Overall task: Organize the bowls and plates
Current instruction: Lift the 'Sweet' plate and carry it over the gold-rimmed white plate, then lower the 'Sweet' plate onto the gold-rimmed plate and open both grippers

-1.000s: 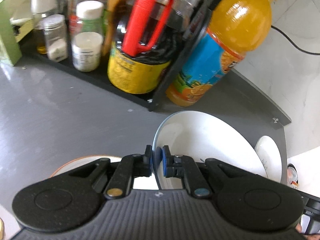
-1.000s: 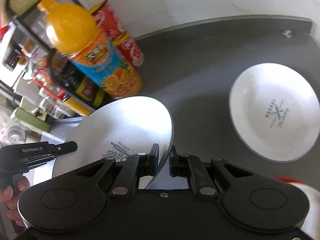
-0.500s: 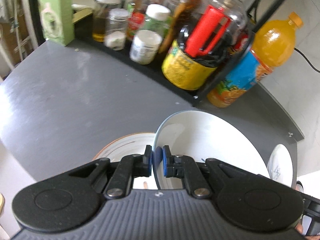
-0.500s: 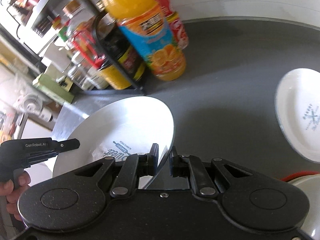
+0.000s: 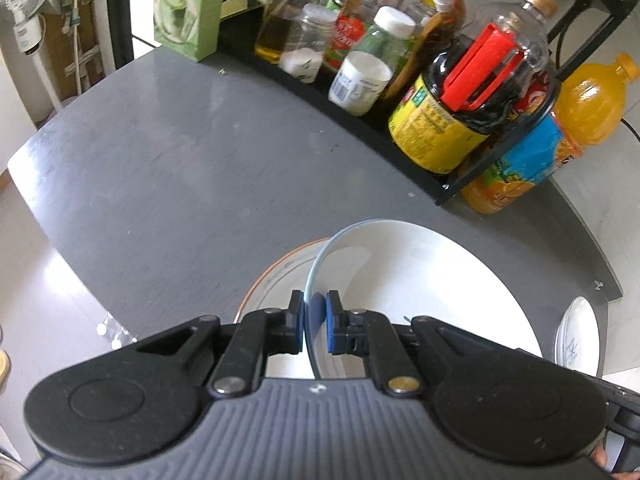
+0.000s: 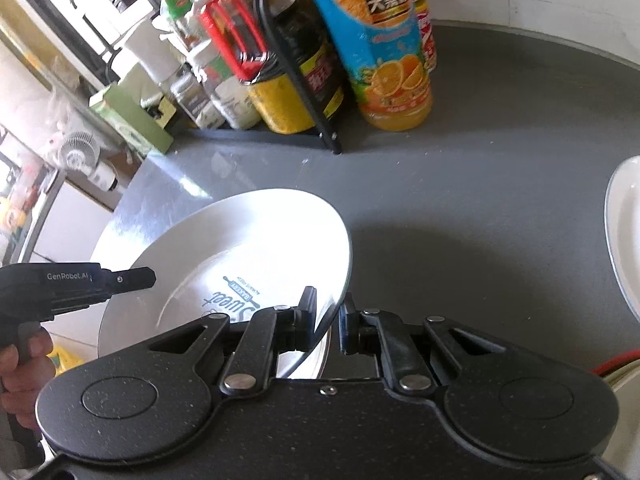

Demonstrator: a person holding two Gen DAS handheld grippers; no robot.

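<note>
While both tools carry one dish between them, the scene reads like this:
Tabletop [image 5: 168, 168]: dark grey, carrying everything, with a black rack [image 5: 360, 120] of bottles and jars along its far edge.
White plate [image 6: 248, 248]: tilted, held up above the tabletop, printed lettering facing up, gripped on two opposite rim edges.
Orange-rimmed dish [image 5: 276, 276]: lying under the plate in the left view, partly hidden.
Second white plate [image 6: 624, 232]: flat on the tabletop, well apart to the right.
Left hand-held gripper [image 5: 314, 328]: blue pads nearly together, pinching the plate's rim.
Right hand-held gripper [image 6: 328, 320]: narrow gap, rim clamped between its fingers.
Orange juice bottle [image 6: 384, 60]: upright just beside the rack.
</note>
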